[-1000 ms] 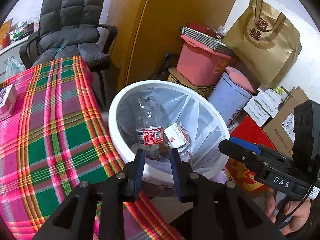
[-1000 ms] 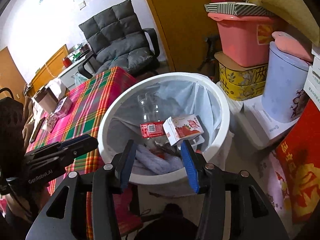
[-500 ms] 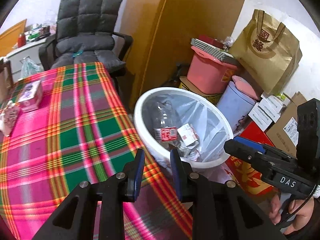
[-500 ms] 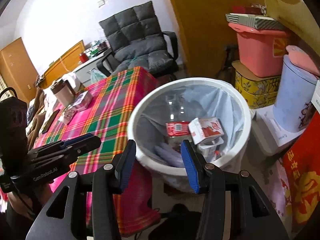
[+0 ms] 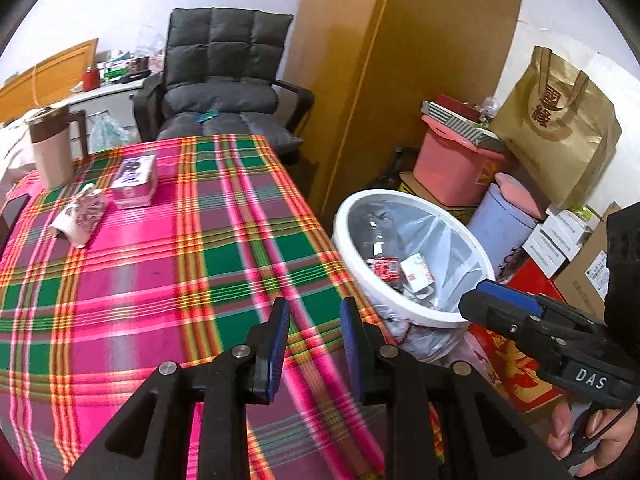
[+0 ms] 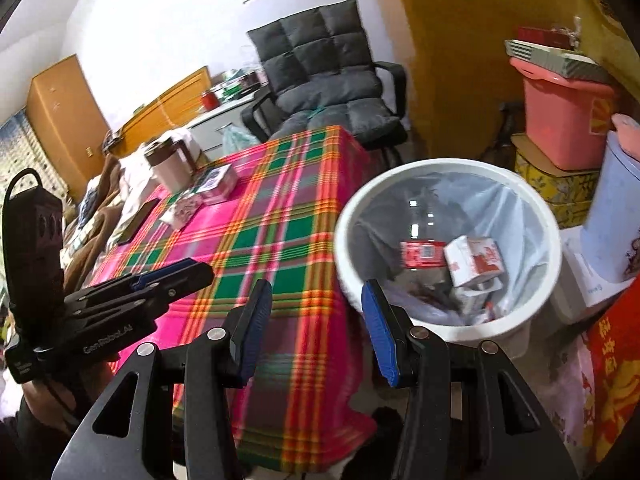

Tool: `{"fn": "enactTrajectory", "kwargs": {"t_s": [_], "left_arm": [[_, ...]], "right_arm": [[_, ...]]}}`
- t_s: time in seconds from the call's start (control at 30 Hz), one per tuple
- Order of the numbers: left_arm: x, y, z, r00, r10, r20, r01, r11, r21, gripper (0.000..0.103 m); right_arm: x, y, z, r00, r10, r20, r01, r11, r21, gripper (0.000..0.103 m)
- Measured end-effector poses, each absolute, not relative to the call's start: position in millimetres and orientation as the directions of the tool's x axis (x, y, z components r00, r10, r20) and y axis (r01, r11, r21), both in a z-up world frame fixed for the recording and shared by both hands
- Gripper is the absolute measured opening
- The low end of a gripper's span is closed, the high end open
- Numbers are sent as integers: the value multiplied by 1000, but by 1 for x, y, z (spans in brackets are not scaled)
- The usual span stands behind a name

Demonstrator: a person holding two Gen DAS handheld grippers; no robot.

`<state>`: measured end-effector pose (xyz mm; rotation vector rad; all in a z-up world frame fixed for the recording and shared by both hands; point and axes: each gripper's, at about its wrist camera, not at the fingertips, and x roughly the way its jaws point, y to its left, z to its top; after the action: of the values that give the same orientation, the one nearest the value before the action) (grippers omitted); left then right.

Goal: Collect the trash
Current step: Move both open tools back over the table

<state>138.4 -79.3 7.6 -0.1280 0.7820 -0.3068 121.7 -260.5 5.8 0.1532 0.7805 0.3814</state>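
Observation:
A white trash bin (image 5: 420, 316) (image 6: 348, 276) with a clear liner stands right of the plaid table (image 5: 168, 264) (image 6: 264, 240). Inside lie a bottle with a red label (image 6: 422, 254) and a red-and-white carton (image 6: 474, 260). On the table's far left lie a crumpled patterned wrapper (image 5: 82, 216) (image 6: 184, 210) and a small box (image 5: 134, 180) (image 6: 218, 180). My left gripper (image 5: 314, 314) is open and empty above the table's near part. My right gripper (image 6: 316, 300) is open and empty, above the table's corner beside the bin; it also shows in the left wrist view (image 5: 500, 300).
A brown-lidded jug (image 5: 52, 148) and a dark phone (image 6: 138, 220) sit at the table's far left. A grey padded chair (image 5: 224, 92) stands behind the table. Pink tub (image 5: 456, 164), lilac bin (image 5: 500, 220), boxes and a paper bag (image 5: 560, 124) crowd the right wall.
Both grippers have drawn back and swung left, away from the bin toward the table. The bin now sits to the right, and more of the table shows. Both stayed open and empty.

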Motion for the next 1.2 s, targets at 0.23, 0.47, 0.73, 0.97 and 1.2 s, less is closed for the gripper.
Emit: {"fn": "enactTrajectory", "kwargs": {"t_s": [0.23, 0.47, 0.73, 0.97, 1.2], "left_arm": [[131, -52, 5, 685, -280, -673, 181, 960, -215, 26], [132, -17, 1, 686, -235, -688, 120, 970, -211, 26], [142, 24, 7, 695, -152, -703, 52, 985, -162, 26], [158, 57, 15, 708, -100, -699, 14, 992, -128, 26], [182, 94, 14, 713, -86, -696, -28, 988, -150, 43]], "right_arm": [[124, -234, 9, 621, 434, -653, -339, 899, 276, 49], [135, -205, 13, 594, 467, -655, -400, 878, 264, 49], [152, -177, 29, 592, 483, -646, -439, 865, 245, 59], [163, -150, 37, 576, 498, -648, -484, 847, 221, 60], [181, -132, 39, 558, 505, -659, -495, 839, 225, 60]]}}
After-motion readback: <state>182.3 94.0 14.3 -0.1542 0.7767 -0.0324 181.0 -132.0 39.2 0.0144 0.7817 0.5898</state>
